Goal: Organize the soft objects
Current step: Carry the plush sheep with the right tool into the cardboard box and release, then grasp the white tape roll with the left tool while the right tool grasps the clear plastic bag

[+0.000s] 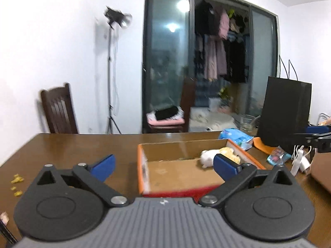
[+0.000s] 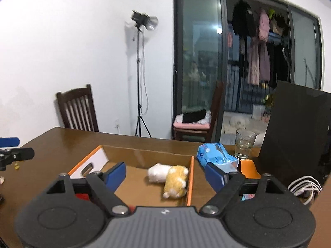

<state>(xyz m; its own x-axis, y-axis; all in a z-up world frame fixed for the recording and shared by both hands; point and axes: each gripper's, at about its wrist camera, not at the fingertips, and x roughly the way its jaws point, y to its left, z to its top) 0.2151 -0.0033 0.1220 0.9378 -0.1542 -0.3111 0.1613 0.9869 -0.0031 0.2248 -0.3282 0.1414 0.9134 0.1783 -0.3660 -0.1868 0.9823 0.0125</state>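
An open cardboard box with orange rims [image 1: 142, 165] [image 2: 191, 175] stands on the brown table. Inside, at its far right corner, lie a white plush toy [image 1: 206, 157] [image 2: 158, 172] and a yellow plush toy [image 1: 230, 155] [image 2: 175, 180], touching each other. My left gripper [image 1: 163, 165] is open and empty, held above the box's near end. My right gripper [image 2: 165, 175] is open and empty, above the box just in front of the two plush toys. The right gripper also shows at the right edge of the left wrist view [image 1: 316, 138], and the left gripper at the left edge of the right wrist view [image 2: 12, 153].
A blue tissue pack [image 2: 215, 155] [image 1: 235, 136], a glass [image 2: 245, 144] and a tall black paper bag [image 2: 295, 132] [image 1: 285, 111] stand right of the box. White cables [image 2: 304, 188] lie at far right. Small yellow bits [image 1: 16, 184] lie at left. Chairs stand behind the table.
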